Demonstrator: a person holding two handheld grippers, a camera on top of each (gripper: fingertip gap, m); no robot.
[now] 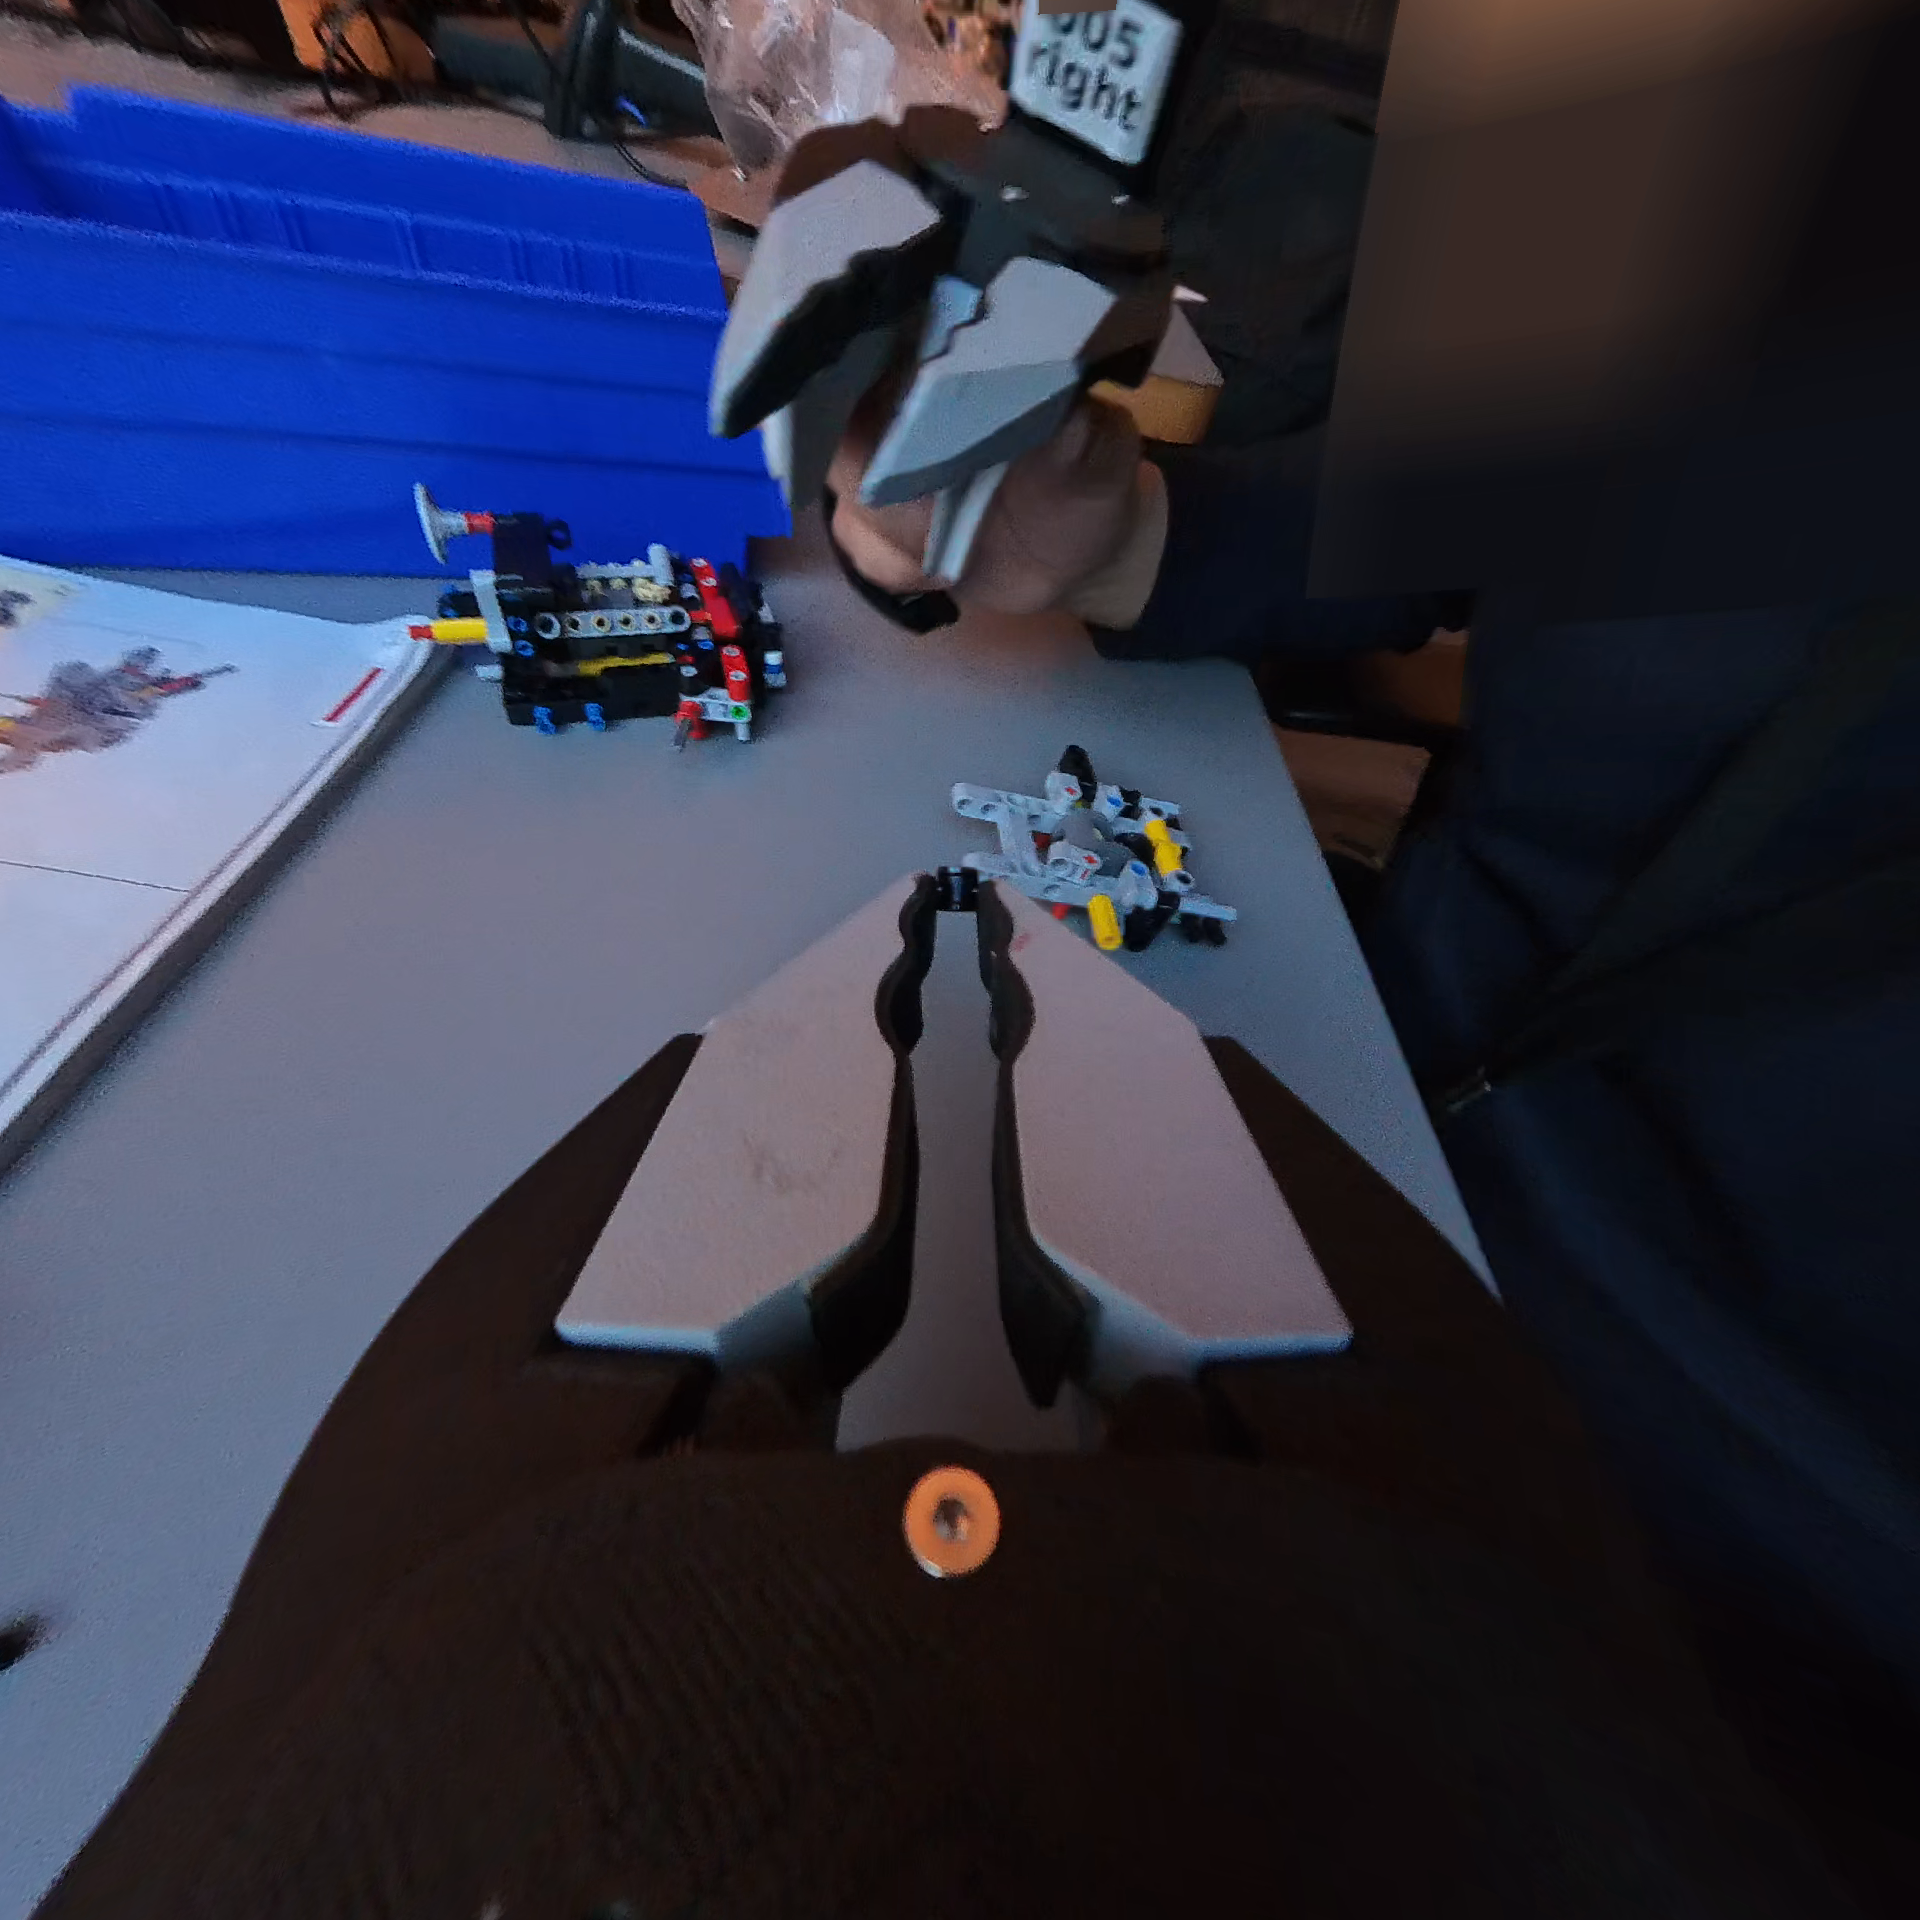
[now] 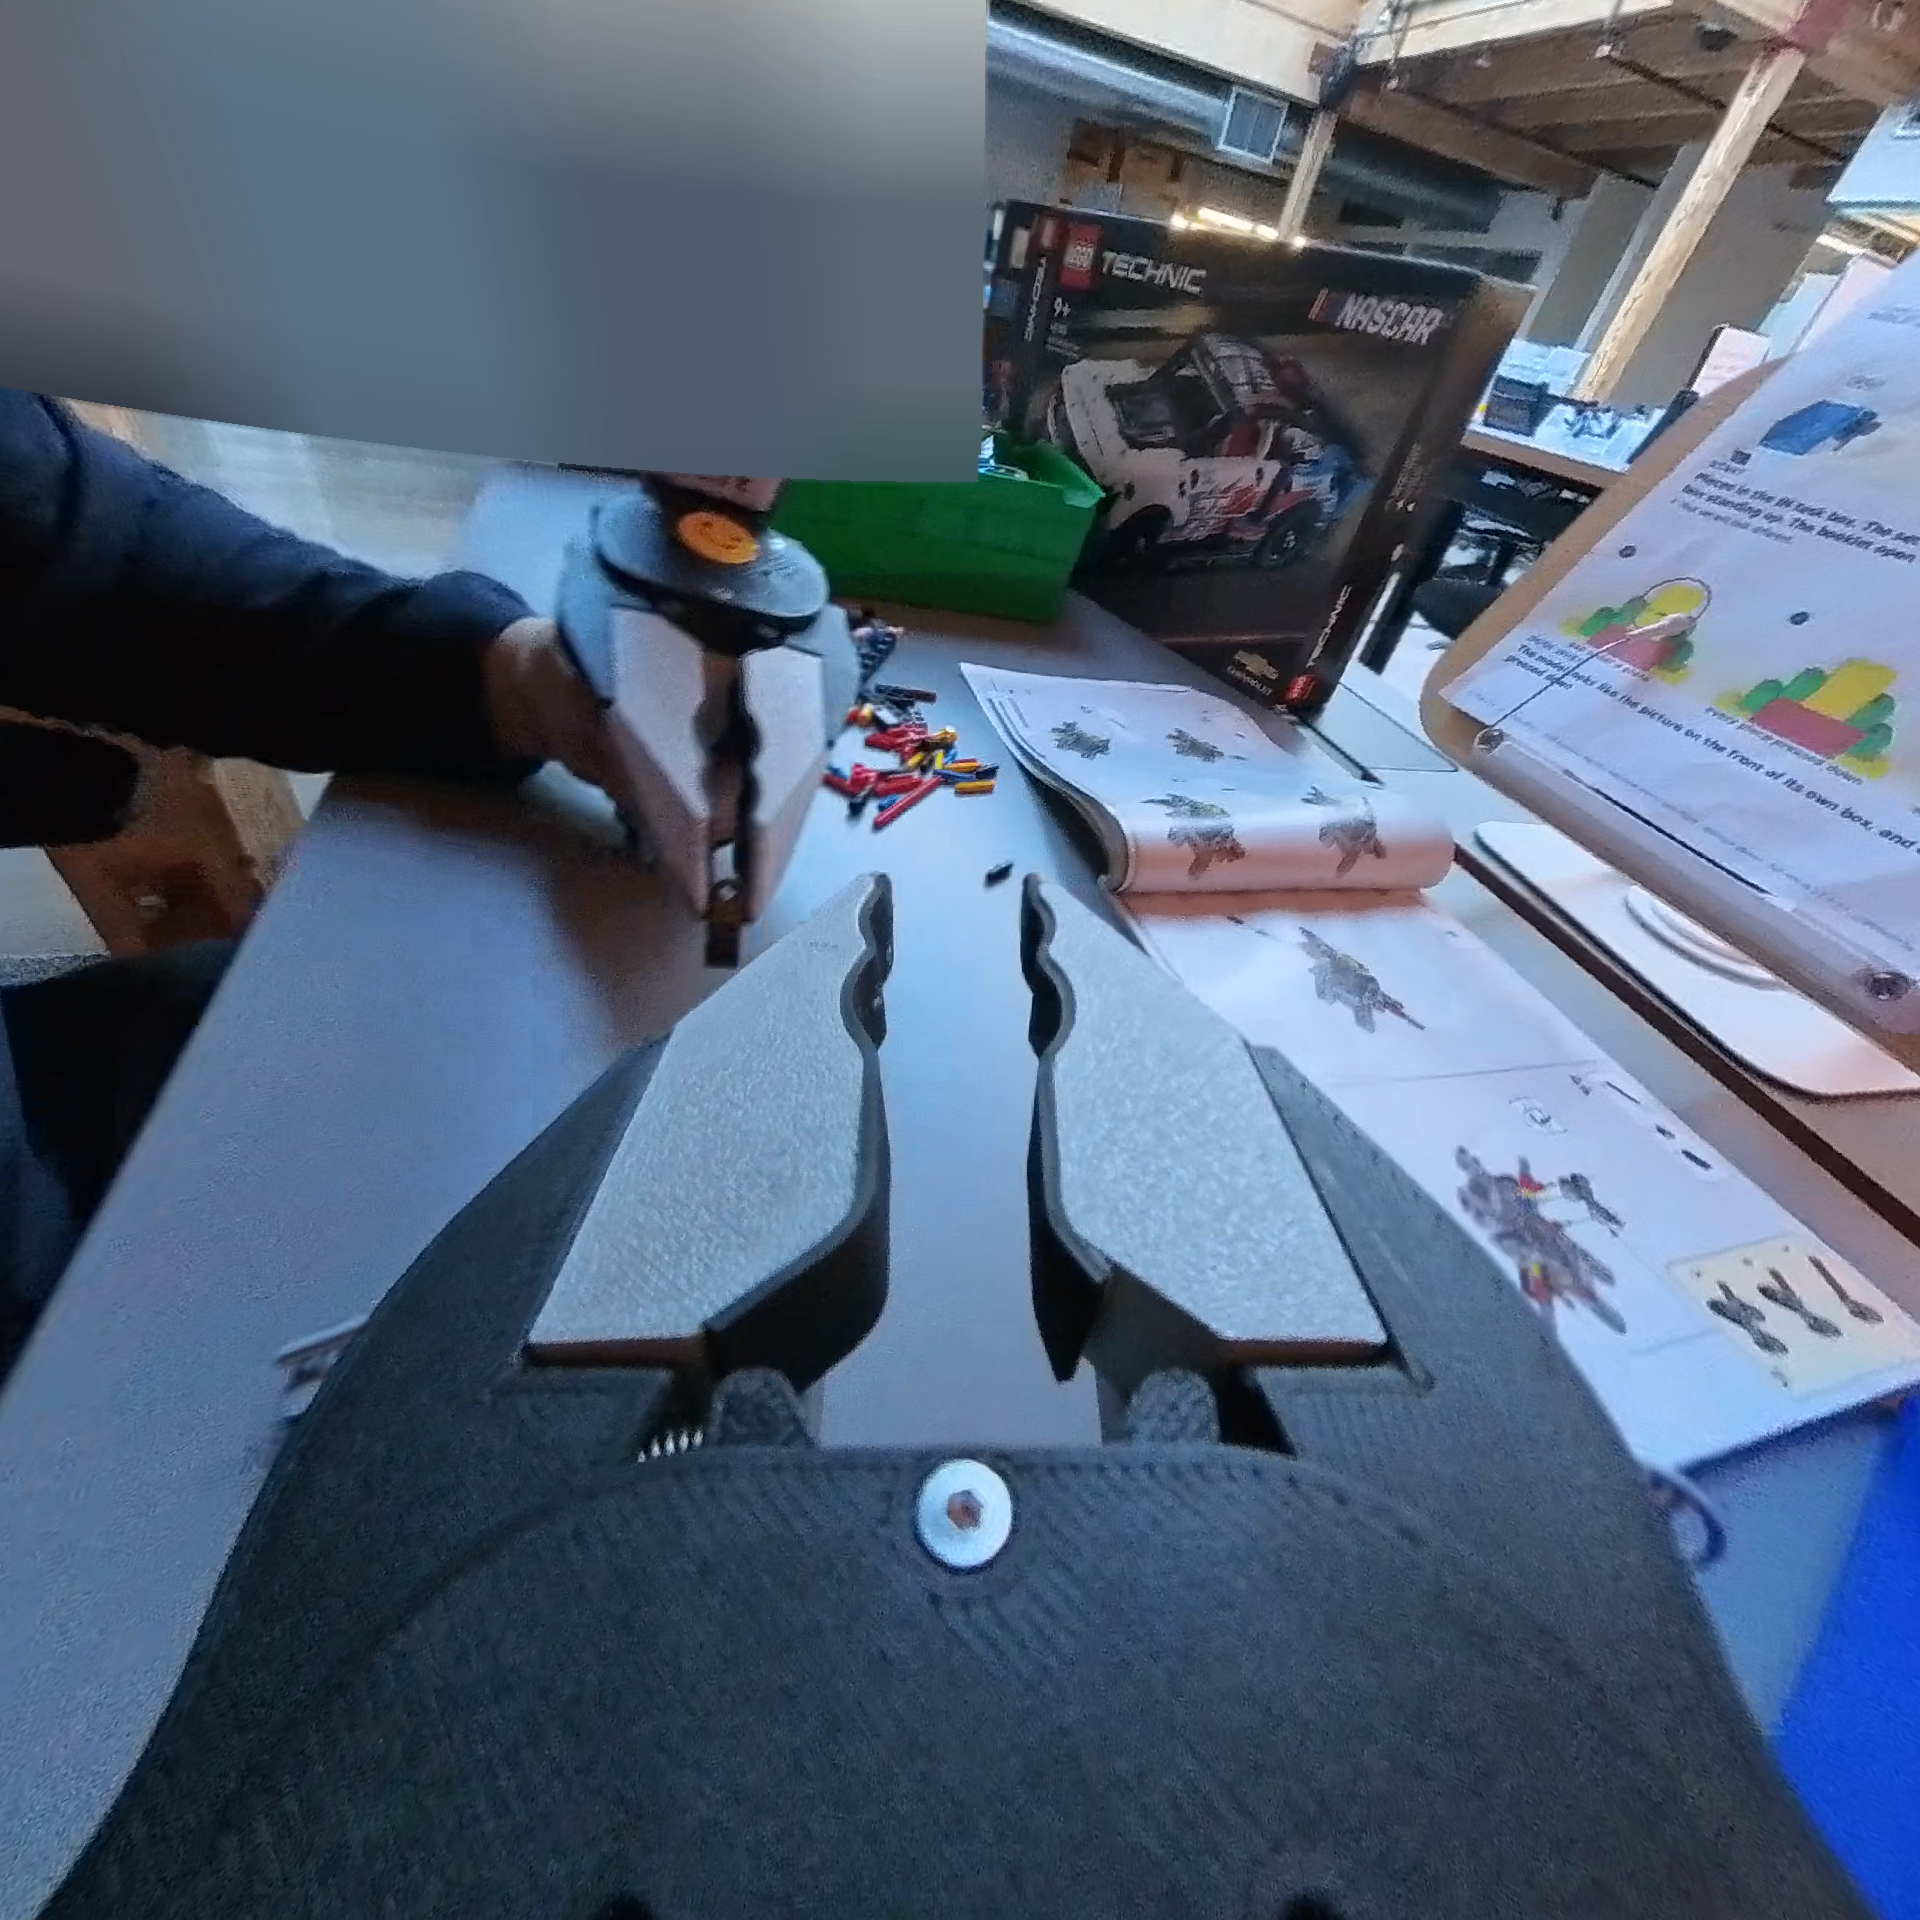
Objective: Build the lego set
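Just beside the white brick assembly [image 1: 1091, 847], the left gripper [image 1: 954, 891] pinches a small black piece [image 1: 954, 889], while the right gripper [image 2: 954, 894] stands open with nothing between its fingers.

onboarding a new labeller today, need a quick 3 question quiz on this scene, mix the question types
1. True or false: the left gripper has its jaws closed on a small black piece.
2. Which lies closest to the left gripper's tips? A) the black and red brick assembly B) the light grey brick assembly C) the blue bin
3. Fill in: the right gripper has its jaws ____, with nothing between them, above the grey table beside the open instruction booklet.

Key: 1 true; 2 B; 3 open
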